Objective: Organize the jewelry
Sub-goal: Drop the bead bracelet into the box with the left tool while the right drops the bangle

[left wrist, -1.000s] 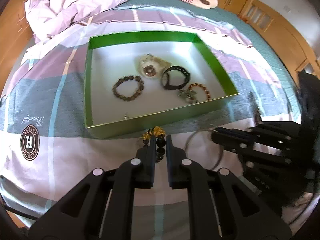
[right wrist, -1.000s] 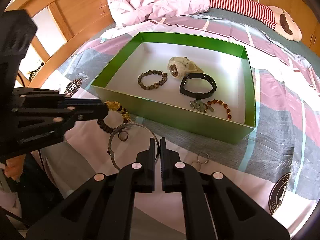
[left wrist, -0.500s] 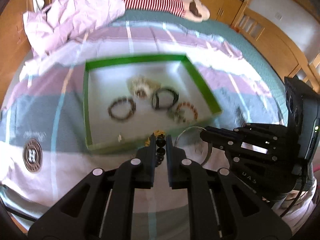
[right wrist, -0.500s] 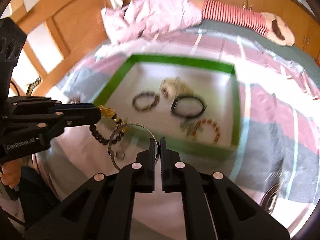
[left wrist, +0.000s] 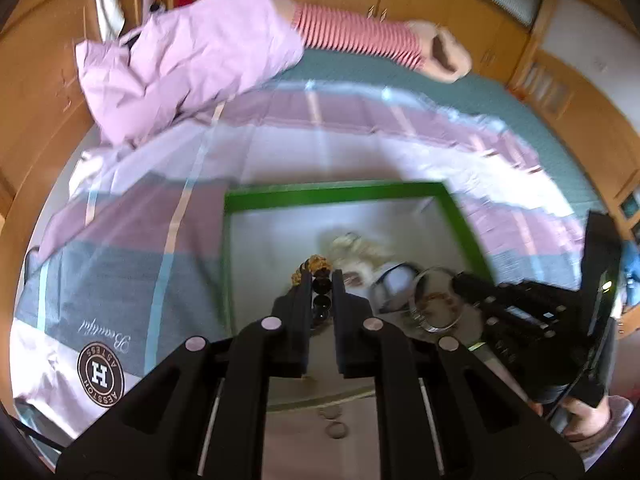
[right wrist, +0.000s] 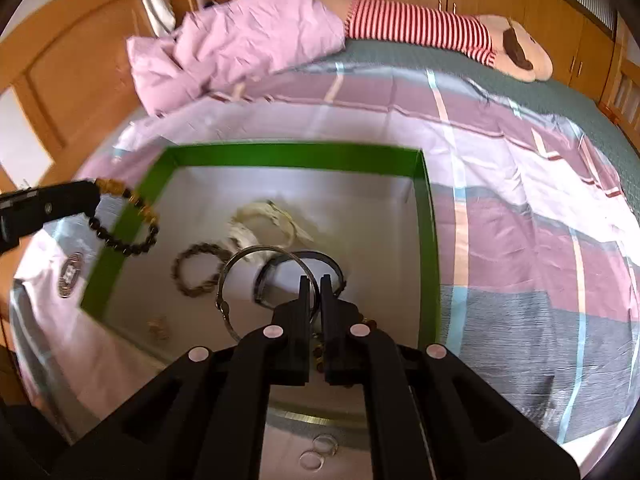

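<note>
A green box point(left wrist: 340, 191) point(right wrist: 296, 155) with a white floor lies on the bed. My left gripper point(left wrist: 321, 276) is shut on a black bead bracelet with a gold charm point(left wrist: 316, 266) point(right wrist: 124, 220), which hangs over the box's left wall. My right gripper point(right wrist: 314, 280) is shut on a thin silver bangle point(right wrist: 240, 276) point(left wrist: 434, 300), held above the box floor. Inside lie a brown bead bracelet point(right wrist: 198, 270), a black band point(right wrist: 304, 260), a cream piece point(right wrist: 264, 220) and a red bead bracelet, mostly hidden behind my right fingers.
Two small rings point(right wrist: 318, 454) point(left wrist: 334, 424) lie on the sheet in front of the box. A pink quilt point(right wrist: 236, 40) and a striped plush toy point(right wrist: 440, 32) lie at the bed's far end. Wooden cupboards surround the bed. A hand point(left wrist: 588, 420) holds the right gripper.
Both grippers have lifted their pieces off the sheet and moved forward over the box. The bangle and the black bracelet now hang above the box instead of in front of it.
</note>
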{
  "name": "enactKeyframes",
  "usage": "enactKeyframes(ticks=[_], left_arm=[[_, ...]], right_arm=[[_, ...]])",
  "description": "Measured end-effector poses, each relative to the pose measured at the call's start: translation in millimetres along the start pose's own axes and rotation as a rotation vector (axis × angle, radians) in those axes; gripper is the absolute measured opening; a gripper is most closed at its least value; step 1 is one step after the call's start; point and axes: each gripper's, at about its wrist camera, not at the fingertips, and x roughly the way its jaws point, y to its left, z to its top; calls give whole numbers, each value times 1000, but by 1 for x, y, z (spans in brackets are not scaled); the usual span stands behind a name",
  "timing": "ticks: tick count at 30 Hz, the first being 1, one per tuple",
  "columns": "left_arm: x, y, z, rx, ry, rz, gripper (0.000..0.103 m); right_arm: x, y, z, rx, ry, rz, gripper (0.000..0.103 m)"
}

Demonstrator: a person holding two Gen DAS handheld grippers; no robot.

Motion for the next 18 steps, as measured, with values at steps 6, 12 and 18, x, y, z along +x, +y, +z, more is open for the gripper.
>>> enactKeyframes(ticks=[6, 12, 18], left_arm=[[11, -1, -13, 18, 27, 27, 14], [-14, -15, -32, 34, 17, -42, 35], [-26, -16, -60, 94, 115, -139, 50]], right_arm=[[-1, 3, -7, -7, 13, 17, 41], [-41, 10, -28, -21, 6, 92, 54], [-53, 4, -63, -9, 103, 136, 56]])
